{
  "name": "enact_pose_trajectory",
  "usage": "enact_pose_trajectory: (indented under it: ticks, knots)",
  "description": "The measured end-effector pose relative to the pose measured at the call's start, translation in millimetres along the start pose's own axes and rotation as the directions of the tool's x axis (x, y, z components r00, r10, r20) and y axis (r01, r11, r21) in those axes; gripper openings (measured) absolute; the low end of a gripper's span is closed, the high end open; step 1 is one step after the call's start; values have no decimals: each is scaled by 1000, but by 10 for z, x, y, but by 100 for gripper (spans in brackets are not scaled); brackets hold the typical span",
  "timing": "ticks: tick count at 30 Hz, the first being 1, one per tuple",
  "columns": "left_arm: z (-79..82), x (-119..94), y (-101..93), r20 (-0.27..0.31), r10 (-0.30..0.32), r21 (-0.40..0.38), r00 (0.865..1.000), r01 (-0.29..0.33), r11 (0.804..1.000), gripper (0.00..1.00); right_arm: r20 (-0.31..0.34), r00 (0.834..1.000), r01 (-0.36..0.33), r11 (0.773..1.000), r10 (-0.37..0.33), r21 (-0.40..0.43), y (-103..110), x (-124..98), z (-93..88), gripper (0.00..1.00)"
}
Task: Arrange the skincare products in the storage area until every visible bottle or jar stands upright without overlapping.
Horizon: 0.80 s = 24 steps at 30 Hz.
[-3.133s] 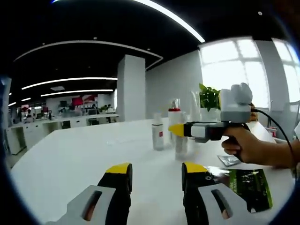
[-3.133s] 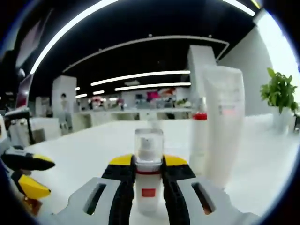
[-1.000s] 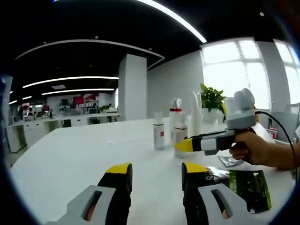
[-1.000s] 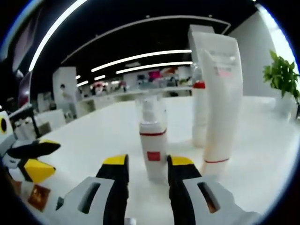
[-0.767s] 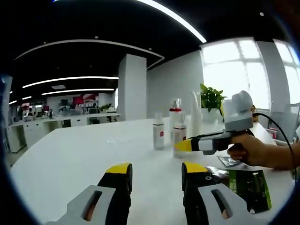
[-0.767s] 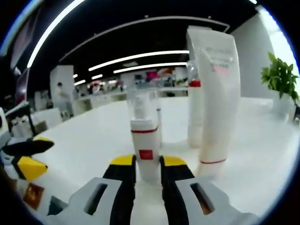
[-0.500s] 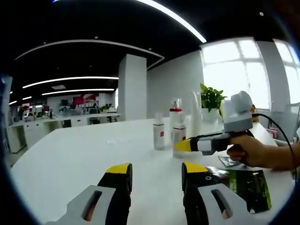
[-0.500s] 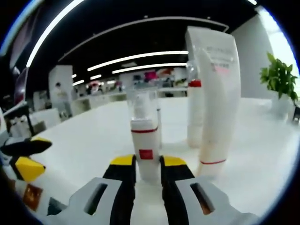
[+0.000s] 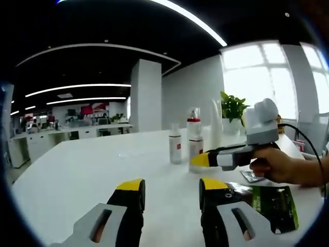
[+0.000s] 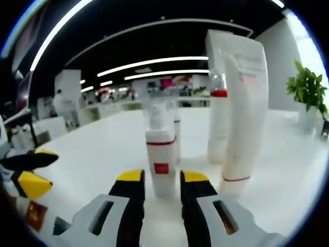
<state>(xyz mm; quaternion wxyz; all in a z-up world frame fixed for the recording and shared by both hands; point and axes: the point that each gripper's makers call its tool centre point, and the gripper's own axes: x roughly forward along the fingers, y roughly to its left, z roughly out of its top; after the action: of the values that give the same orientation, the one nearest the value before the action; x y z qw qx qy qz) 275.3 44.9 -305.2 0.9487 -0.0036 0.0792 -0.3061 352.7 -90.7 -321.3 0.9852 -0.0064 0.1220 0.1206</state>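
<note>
While your right gripper sits low on the white table, its yellow-tipped jaws stand apart on either side of the small pump bottle, a clear gap at each side, holding nothing. That bottle stands upright at your 12 o'clock, with a red band and a red square label. At about 1 o'clock stands a tall white tube on its cap, and just behind it, toward 12, a bottle with a red collar; whether the two touch cannot be told. A potted plant sits far off at 3 o'clock.

From your left gripper, jaws set wide and empty, the bottles cluster upright at 1 o'clock, well apart from you. Your right gripper comes in from 3 o'clock, held by your hand, its yellow tip just beside the nearest bottle. A green packet lies flat at 4 o'clock beside your right jaw.
</note>
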Motion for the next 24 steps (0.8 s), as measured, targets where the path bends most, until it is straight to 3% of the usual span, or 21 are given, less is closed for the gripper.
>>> enact_pose_trajectory:
  ticks: [4, 6, 9, 15, 19, 24]
  knots:
    - [0, -2, 0, 0, 0, 2, 1000, 0, 1000, 43, 15, 1000, 5, 1000, -5, 12, -56, -61, 53, 30]
    - [0, -2, 1, 0, 1, 2, 1000, -1, 1000, 43, 17, 1000, 2, 1000, -2, 14, -57, -70, 60, 38]
    - [-23, 3, 27, -5, 9, 5, 1000, -9, 1000, 43, -14, 999, -41, 999, 42, 25, 15, -88, 41, 44]
    - [-22, 7, 22, -4, 3, 8, 1000, -3, 1000, 43, -6, 995, -103, 991, 104, 85, 110, -218, 94, 45]
    - [7, 1, 1, 8, -3, 9, 1000, 3, 1000, 43, -15, 983, -175, 968, 181, 180, 212, -387, 54, 43]
    - [3, 8, -21, 7, -10, 13, 1000, 10, 1000, 43, -17, 979, -201, 969, 205, 144, 202, -526, 63, 41]
